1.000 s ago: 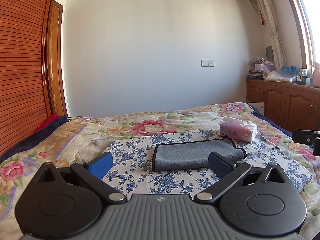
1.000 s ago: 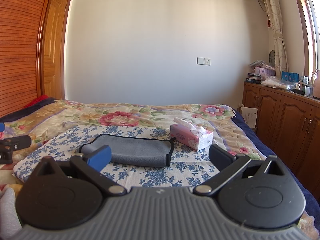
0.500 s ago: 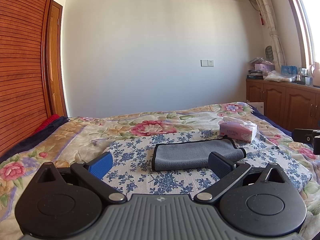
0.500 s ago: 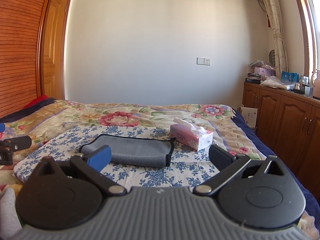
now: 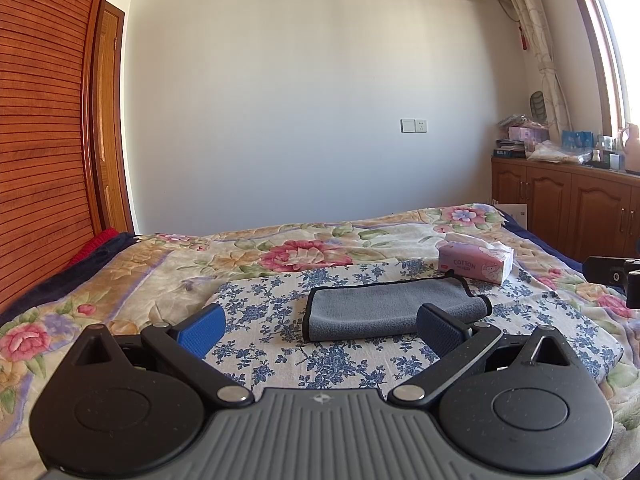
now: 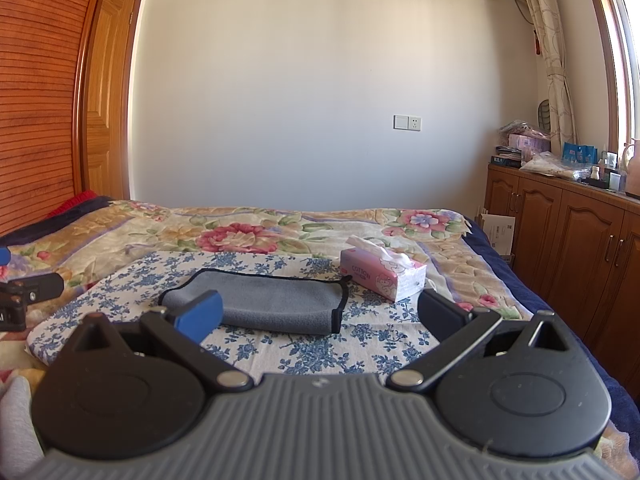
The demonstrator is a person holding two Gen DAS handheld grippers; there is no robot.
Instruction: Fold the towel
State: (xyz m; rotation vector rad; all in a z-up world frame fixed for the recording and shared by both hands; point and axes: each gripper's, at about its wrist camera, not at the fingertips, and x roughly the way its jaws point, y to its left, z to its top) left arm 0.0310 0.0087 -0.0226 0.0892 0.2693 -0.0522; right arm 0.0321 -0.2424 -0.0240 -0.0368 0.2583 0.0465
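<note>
A grey towel with black edging [image 5: 384, 308] lies folded on a blue-flowered white cloth [image 5: 264, 312] on the bed. It also shows in the right wrist view [image 6: 276, 300]. My left gripper [image 5: 320, 330] is open and empty, held back from the towel's near edge. My right gripper [image 6: 320, 316] is open and empty, also short of the towel. Part of the right gripper [image 5: 612, 276] shows at the right edge of the left wrist view, and part of the left gripper [image 6: 24, 292] at the left edge of the right wrist view.
A pink tissue box [image 5: 474, 262] stands just past the towel's right end, seen also in the right wrist view [image 6: 380, 274]. Wooden cabinets [image 6: 580, 248] line the right wall. A slatted wooden wardrobe [image 5: 44, 160] stands on the left.
</note>
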